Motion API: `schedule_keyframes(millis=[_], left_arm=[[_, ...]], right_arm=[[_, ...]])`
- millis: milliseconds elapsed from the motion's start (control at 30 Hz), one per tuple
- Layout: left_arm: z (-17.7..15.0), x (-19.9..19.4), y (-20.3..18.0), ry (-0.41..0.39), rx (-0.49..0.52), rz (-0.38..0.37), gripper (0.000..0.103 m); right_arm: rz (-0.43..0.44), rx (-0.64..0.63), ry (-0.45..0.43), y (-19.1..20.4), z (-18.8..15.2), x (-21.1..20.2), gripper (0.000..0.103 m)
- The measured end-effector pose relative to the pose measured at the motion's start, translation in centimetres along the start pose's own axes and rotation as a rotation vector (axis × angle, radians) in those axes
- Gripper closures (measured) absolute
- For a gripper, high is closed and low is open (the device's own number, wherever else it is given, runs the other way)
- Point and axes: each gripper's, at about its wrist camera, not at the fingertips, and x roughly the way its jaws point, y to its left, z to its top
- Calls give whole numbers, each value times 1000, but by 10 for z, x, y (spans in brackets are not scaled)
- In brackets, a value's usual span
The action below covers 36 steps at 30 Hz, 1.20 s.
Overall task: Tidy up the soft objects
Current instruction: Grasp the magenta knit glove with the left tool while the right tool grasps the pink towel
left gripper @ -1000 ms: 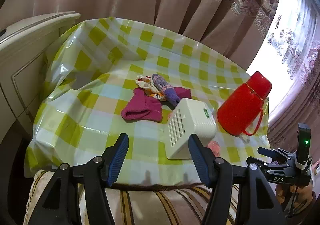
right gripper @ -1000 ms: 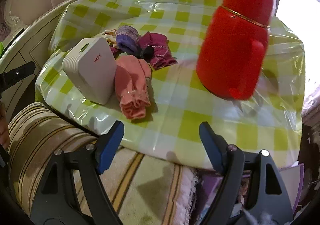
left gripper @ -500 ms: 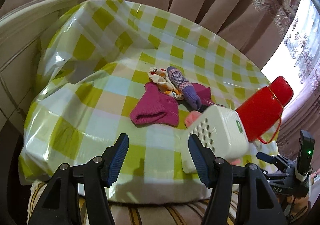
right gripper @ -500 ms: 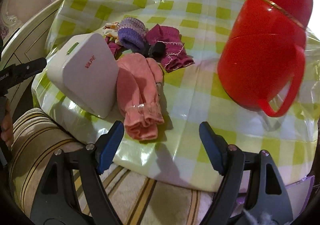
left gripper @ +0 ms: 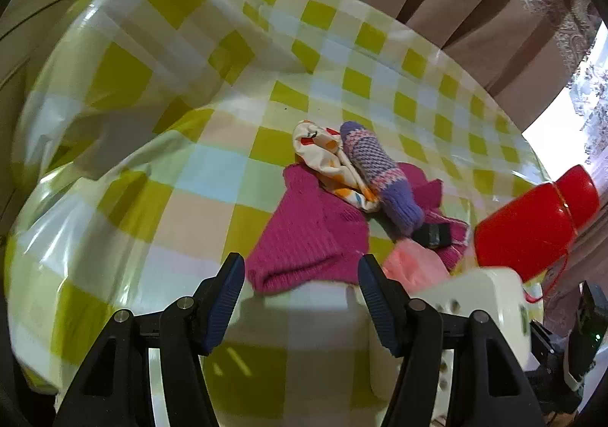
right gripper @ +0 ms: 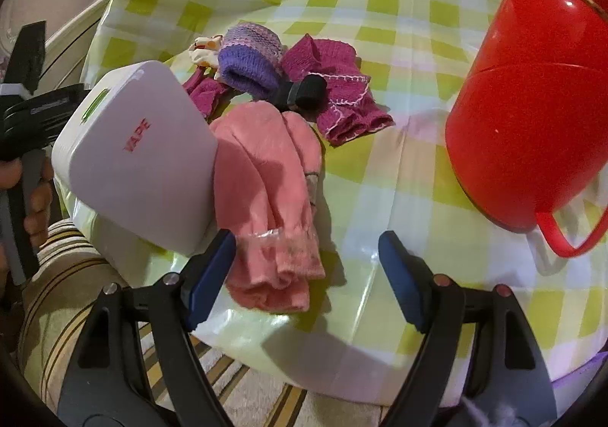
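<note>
I count four kinds of soft things bunched mid-table on the checked cloth [left gripper: 197, 176]: two magenta knit pieces [left gripper: 304, 237], one purple striped mitten [left gripper: 380, 172], one printed white cloth [left gripper: 323, 153] and one pair of pink mittens [right gripper: 266, 176]. Hard stuff: one white box [right gripper: 140, 157] (touching the pink pair) and one red flask [right gripper: 532, 115], well right of the pile. My left gripper [left gripper: 300, 290] has its jaws open and empty near the magenta cuff; my right gripper [right gripper: 307, 275], also open and empty, straddles the pink cuffs without touching.
</note>
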Motion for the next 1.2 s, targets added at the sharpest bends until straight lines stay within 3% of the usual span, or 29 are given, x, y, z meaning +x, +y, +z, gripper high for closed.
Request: schedule_keyframes(millis=[600,733,900,967,1067,1200], left_arm=[[8,54,-1,55,57,20,41],[4,53,-5,57,86,9,55],[1,50,-13,53,130,3,72],[-2,48,-15,47,143,6,73],[-4,45,-12,41,120,-5,75],[-9,34,-7,25,85,-11,75]], right_arm=[[55,-36,32,0,17,38,23],[68,-34,26,0,19,41,23],[76,-31,30,-1,20,43,37],[71,-44,33,1,21,43,52],[70,-64,35,5,19,41,66],[56,-76,26,7,17,36,74]])
